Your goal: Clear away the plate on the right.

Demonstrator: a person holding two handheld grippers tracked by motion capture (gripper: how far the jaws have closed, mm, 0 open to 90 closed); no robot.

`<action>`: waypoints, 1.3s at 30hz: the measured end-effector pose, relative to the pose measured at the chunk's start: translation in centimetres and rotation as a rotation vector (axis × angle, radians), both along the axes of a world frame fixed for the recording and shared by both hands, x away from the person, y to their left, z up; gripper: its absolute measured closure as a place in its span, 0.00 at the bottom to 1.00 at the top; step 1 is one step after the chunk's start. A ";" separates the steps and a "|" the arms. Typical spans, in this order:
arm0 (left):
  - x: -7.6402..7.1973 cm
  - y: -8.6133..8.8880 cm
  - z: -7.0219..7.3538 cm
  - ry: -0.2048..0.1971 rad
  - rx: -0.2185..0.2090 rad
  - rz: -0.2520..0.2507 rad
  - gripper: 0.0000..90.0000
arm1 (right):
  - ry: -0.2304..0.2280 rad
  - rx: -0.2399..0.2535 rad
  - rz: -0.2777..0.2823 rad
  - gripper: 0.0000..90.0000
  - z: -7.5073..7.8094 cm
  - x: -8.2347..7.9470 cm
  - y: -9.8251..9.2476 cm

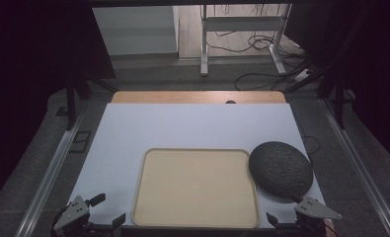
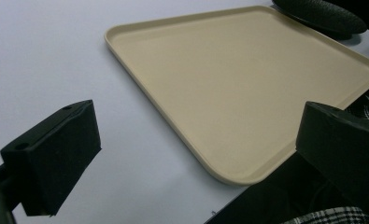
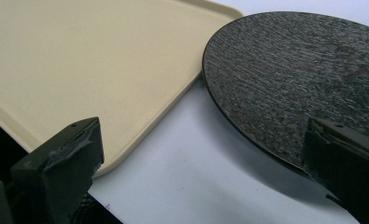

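A beige rectangular tray (image 1: pixel 197 187) lies empty on the white mat, near its front edge. A dark round textured plate (image 1: pixel 280 169) sits just right of the tray, its rim close to the tray's right edge. At the front left corner my left gripper (image 1: pixel 108 209) is open and holds nothing. In the left gripper view its jaws frame the tray's near corner (image 2: pixel 247 79), with the plate (image 2: pixel 322 14) far behind. My right gripper (image 1: pixel 284 208) is open at the front right. In the right gripper view its jaws straddle the gap between tray (image 3: pixel 79 60) and plate (image 3: pixel 294 74).
The white mat (image 1: pixel 182 128) covers most of a wooden table (image 1: pixel 197 97), and its left and back parts are bare. Metal rails (image 1: pixel 49 173) run along both sides. Desk legs and cables (image 1: pixel 261 44) stand on the floor beyond. Plaid cloth (image 2: pixel 331 215) shows below the table edge.
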State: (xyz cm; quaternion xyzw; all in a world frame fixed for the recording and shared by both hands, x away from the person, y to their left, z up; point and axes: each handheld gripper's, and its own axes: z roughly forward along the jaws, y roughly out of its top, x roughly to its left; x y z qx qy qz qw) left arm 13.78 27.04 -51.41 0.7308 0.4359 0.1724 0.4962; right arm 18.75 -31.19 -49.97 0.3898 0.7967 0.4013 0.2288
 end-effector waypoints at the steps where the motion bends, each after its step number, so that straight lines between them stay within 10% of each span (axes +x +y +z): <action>1: 0.0 0.0 0.0 0.000 0.000 0.000 0.00 | -0.005 -0.002 0.003 0.00 0.0 0.0 0.0; 39: 0.4 0.1 -0.1 0.037 -0.005 0.000 0.00 | 0.078 -0.006 -0.022 0.00 -0.5 1.2 1.1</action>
